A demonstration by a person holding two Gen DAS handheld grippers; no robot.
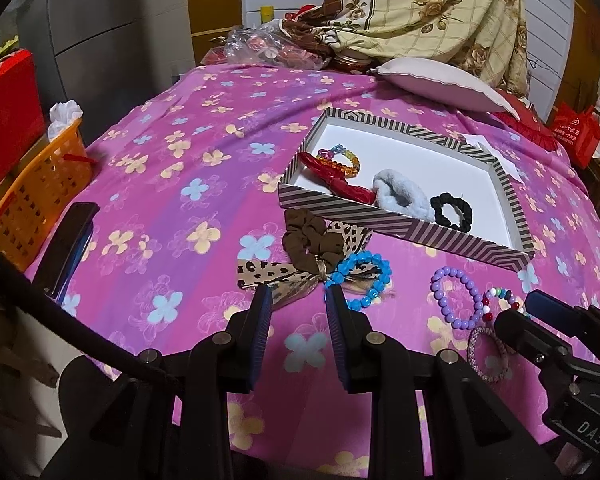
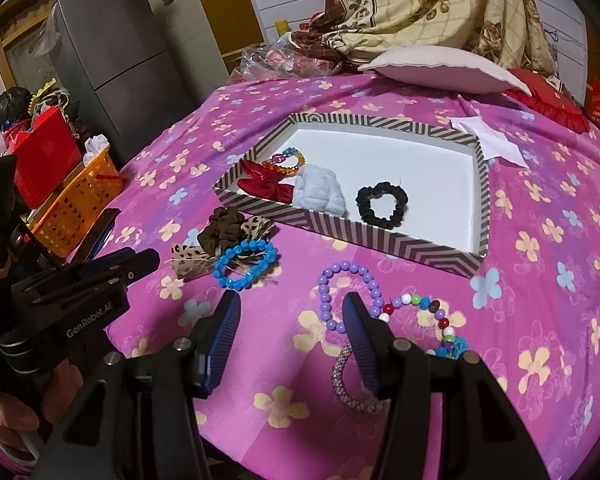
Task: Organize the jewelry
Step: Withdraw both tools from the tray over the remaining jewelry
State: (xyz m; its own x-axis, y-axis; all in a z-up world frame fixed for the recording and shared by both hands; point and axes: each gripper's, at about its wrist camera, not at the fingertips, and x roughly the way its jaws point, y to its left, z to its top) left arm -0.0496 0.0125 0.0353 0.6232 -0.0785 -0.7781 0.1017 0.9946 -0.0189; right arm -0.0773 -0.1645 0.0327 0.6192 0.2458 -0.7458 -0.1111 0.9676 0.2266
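A striped box (image 1: 340, 210) (image 2: 384, 236) on the pink flowered cloth holds a rainbow bracelet (image 1: 342, 159), a red bow (image 2: 266, 184), a pale blue scrunchie (image 2: 320, 196) and a black scrunchie (image 2: 382, 202). In front of it lie a brown scrunchie (image 1: 306, 238), a leopard bow (image 1: 260, 272), a blue bead bracelet (image 1: 364, 276) (image 2: 246, 264), a purple bead bracelet (image 2: 346, 292), a multicolour bead bracelet (image 2: 432, 316) and a woven band (image 2: 348, 388). My left gripper (image 1: 298, 296) is open just short of the leopard bow. My right gripper (image 2: 290, 306) is open over bare cloth, its right finger overlapping the purple bracelet.
An orange basket (image 1: 36, 200) and a red bag (image 1: 8, 120) stand at the left edge. A dark flat case (image 1: 68, 240) lies near that edge. A pillow (image 1: 440, 82), a floral blanket and a plastic bag sit at the back. A white paper (image 2: 488, 140) lies beside the box.
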